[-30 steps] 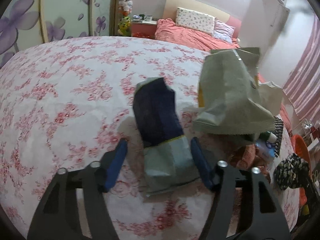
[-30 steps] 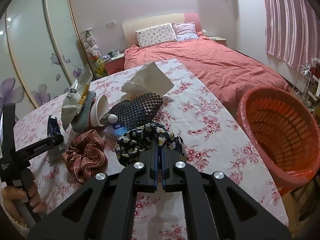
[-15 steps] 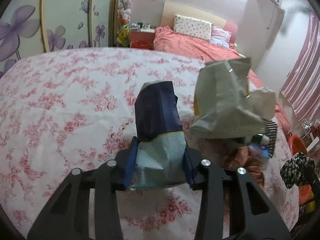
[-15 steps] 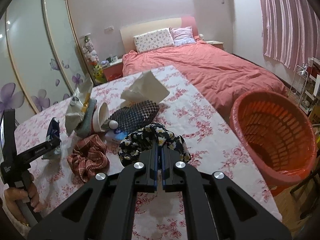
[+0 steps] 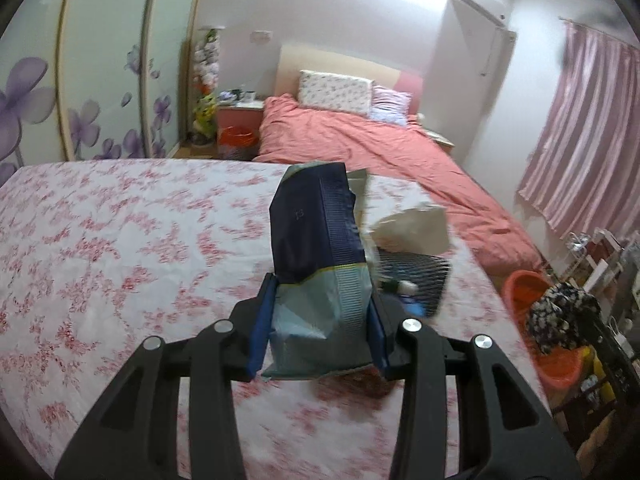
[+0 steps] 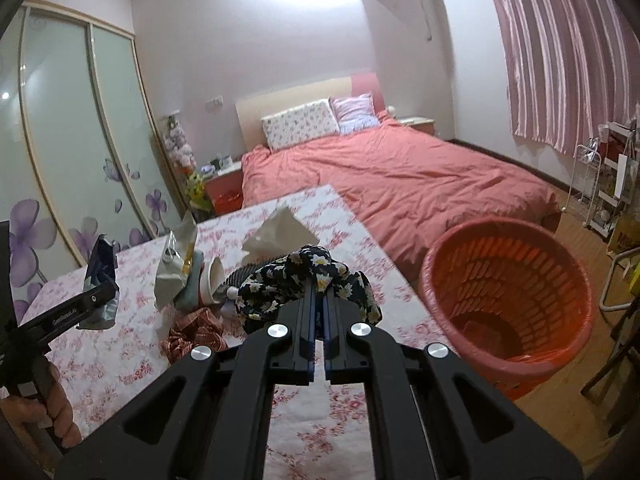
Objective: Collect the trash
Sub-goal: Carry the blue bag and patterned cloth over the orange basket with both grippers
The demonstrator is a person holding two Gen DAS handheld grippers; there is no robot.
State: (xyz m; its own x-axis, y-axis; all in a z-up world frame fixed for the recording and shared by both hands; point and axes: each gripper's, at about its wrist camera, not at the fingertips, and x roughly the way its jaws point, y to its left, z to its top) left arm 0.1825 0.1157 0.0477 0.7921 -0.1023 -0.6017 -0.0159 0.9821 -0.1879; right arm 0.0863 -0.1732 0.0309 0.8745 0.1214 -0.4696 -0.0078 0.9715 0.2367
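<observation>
Right wrist view: our right claw (image 6: pixel 319 308) pinches floral cloth (image 6: pixel 308 280) beside the bench edge (image 6: pixel 384 256); our left claw (image 5: pixel 320 320) clamps a blue wrapper (image 5: pixel 316 240).

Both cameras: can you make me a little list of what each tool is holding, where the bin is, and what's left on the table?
left tool: shut on the dark blue wrapper, lifted off the table
right tool: shut on the black flowered cloth
bin: orange basket on the floor, right of the table
left on table: silver bag, white tissue, checked red cloth
</observation>
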